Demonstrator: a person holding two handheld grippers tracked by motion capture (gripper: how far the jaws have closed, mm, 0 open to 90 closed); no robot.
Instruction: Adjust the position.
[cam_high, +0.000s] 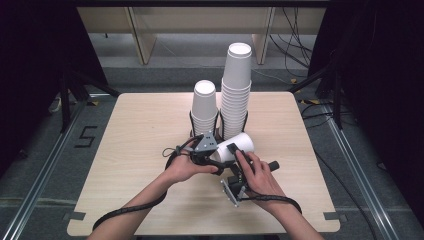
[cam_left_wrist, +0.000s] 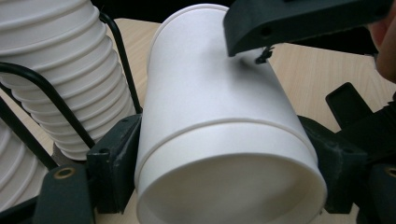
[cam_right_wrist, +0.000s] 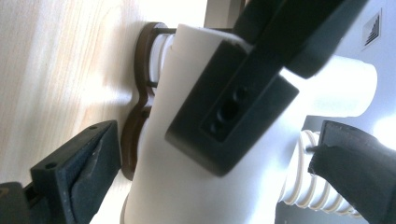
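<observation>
From above, the left gripper (cam_high: 216, 150) clamps a paper cup (cam_high: 239, 145) lying at six o'clock of the cup stacks (cam_high: 236, 92). Left gripper view shows both pads pressing its rim. Right gripper view: the right gripper (cam_right_wrist: 210, 168) stands wide, seemingly clear of the cup.

place: lab | evidence: floor rails (cam_high: 47, 162), loose cables (cam_high: 292, 47), bare test table (cam_high: 145, 130)

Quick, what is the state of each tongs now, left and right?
Left tongs: closed on the white paper cup, gripping near its rim.
Right tongs: open, jaws beside the cup, not pressing.
</observation>
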